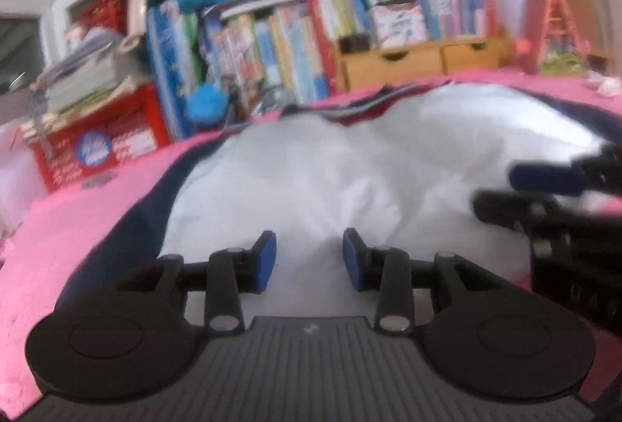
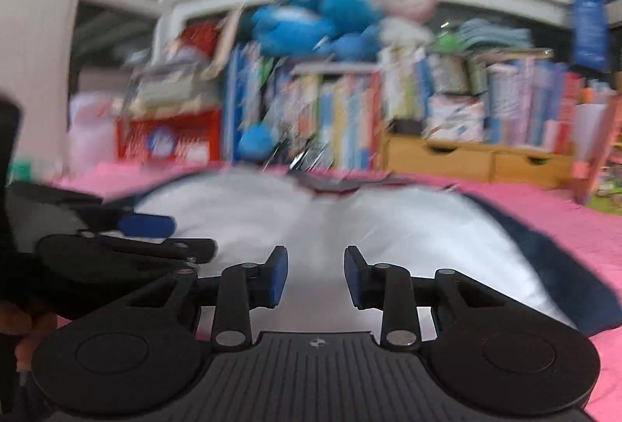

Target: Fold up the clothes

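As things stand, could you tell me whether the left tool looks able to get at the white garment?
Probably yes. The left tool is open right above the white garment on the pink cover, nothing between them. The right tool sits alongside, not across its path.

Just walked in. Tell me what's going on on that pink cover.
A person is folding clothes with a handheld gripper in each hand. A white garment with navy edging lies spread on the pink cover. The left gripper and the right gripper sit side by side above its near part, pads apart, with nothing clamped between them. Books and plush toys are stacked behind. Both views are motion-blurred.
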Action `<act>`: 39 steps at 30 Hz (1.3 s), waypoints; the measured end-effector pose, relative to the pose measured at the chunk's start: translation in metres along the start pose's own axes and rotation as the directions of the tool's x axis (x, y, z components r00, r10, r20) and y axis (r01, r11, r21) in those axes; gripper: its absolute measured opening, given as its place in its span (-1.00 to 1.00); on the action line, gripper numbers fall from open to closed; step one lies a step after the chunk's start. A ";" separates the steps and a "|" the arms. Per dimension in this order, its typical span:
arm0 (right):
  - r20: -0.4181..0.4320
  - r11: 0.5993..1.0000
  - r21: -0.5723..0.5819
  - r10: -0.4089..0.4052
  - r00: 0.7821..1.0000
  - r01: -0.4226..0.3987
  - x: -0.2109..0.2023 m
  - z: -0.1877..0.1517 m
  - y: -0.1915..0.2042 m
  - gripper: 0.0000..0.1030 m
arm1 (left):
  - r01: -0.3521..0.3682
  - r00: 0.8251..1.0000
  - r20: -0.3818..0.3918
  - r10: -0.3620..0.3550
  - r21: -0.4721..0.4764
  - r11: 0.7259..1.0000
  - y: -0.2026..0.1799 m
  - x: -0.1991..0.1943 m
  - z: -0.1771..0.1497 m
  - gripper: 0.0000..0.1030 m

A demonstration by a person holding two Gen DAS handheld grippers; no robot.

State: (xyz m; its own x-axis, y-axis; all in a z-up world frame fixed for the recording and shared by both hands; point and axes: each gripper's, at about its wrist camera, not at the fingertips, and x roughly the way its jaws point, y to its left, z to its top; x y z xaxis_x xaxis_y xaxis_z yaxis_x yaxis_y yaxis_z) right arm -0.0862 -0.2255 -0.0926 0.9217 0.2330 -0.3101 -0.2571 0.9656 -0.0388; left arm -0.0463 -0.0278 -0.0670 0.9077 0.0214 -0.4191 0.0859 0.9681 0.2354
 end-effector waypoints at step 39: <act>-0.214 0.671 -0.696 0.144 0.966 -0.255 -0.008 0.012 0.026 -0.34 | 0.421 0.886 -0.095 -0.454 0.575 0.702 -0.034 -0.028 0.004 -0.23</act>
State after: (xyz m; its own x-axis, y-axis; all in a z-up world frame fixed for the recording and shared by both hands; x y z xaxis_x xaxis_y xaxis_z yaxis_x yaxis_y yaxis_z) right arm -0.0968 -0.2009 -0.0794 0.7912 0.3396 -0.5086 -0.6094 0.5082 -0.6086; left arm -0.0730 -0.0624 -0.0596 0.7266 -0.3965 -0.5611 0.6782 0.5449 0.4931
